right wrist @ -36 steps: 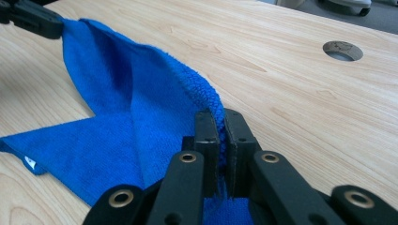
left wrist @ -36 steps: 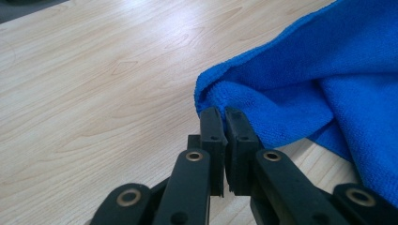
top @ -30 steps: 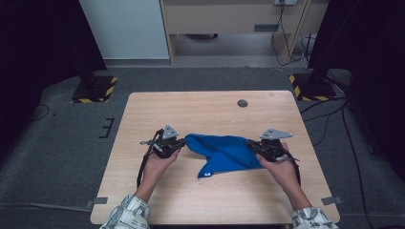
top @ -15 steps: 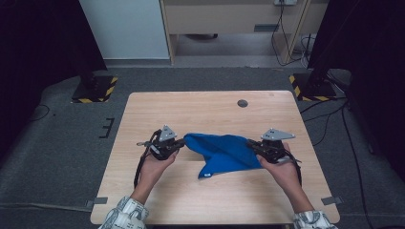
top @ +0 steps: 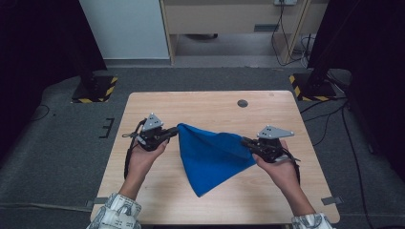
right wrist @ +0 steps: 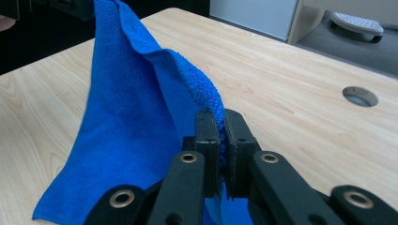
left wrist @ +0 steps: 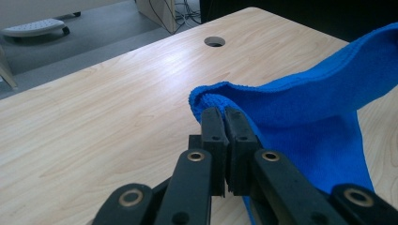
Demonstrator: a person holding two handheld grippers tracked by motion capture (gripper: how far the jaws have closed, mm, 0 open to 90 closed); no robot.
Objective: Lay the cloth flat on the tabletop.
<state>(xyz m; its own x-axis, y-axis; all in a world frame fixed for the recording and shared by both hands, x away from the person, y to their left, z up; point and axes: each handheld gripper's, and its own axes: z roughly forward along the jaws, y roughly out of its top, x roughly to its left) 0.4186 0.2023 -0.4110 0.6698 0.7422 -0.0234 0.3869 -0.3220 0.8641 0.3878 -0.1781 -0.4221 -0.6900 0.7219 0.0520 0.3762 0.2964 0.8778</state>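
A blue cloth [top: 212, 155] hangs stretched between both grippers above the wooden table [top: 215, 107], its lower corner drooping toward the front. My left gripper [top: 175, 133] is shut on the cloth's left corner; in the left gripper view the jaws pinch the folded edge of the blue cloth [left wrist: 305, 112]. My right gripper [top: 244, 141] is shut on the right corner. In the right gripper view the blue cloth [right wrist: 136, 122] rises from the pinched jaws toward the far hand, and its bottom corner rests on the table.
A round cable hole [top: 242, 103] sits near the table's back right. Black stands with yellow-black striped bases [top: 93, 90] flank the table on the grey floor. A white cabinet [top: 126, 28] stands beyond the back edge.
Both grippers have lifted and drawn slightly apart, raising the cloth off the table so it hangs taut between them with one corner drooping.
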